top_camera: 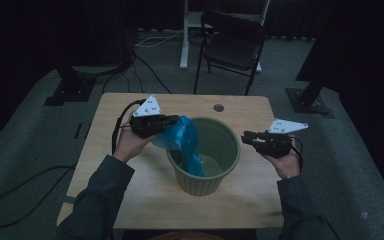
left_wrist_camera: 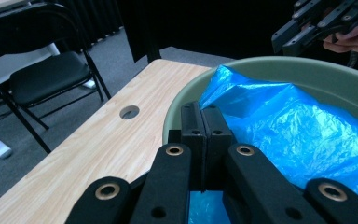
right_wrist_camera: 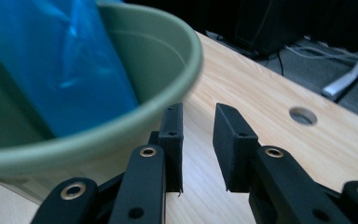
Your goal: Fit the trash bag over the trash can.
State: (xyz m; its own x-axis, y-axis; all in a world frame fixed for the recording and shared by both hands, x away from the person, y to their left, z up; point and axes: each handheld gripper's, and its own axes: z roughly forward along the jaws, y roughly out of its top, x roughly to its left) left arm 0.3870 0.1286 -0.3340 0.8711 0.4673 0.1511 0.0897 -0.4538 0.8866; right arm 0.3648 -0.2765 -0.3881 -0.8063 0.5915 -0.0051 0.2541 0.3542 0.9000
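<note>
A green ribbed bin [top_camera: 232, 150] stands in the middle of the wooden table [top_camera: 105, 165]. A blue plastic bag [top_camera: 185, 140] hangs over the bin's left rim and down inside it. My left gripper [top_camera: 172, 121] is shut on the bag's upper edge, just left of the rim. In the left gripper view the jaws [left_wrist_camera: 204, 116] are pressed together, with the bag [left_wrist_camera: 284, 126] spreading past them into the bin [left_wrist_camera: 307, 65]. My right gripper [top_camera: 246, 136] hovers at the bin's right side. Its jaws [right_wrist_camera: 198, 116] stand apart with nothing between them, beside the bin rim [right_wrist_camera: 168, 107] and the bag [right_wrist_camera: 60, 60].
The table has a round cable hole [top_camera: 218, 107] near its far edge. A black folding chair [top_camera: 232, 42] and a white desk leg [top_camera: 184, 35] stand beyond the table. Cables [top_camera: 15, 195] trail over the grey carpet at left.
</note>
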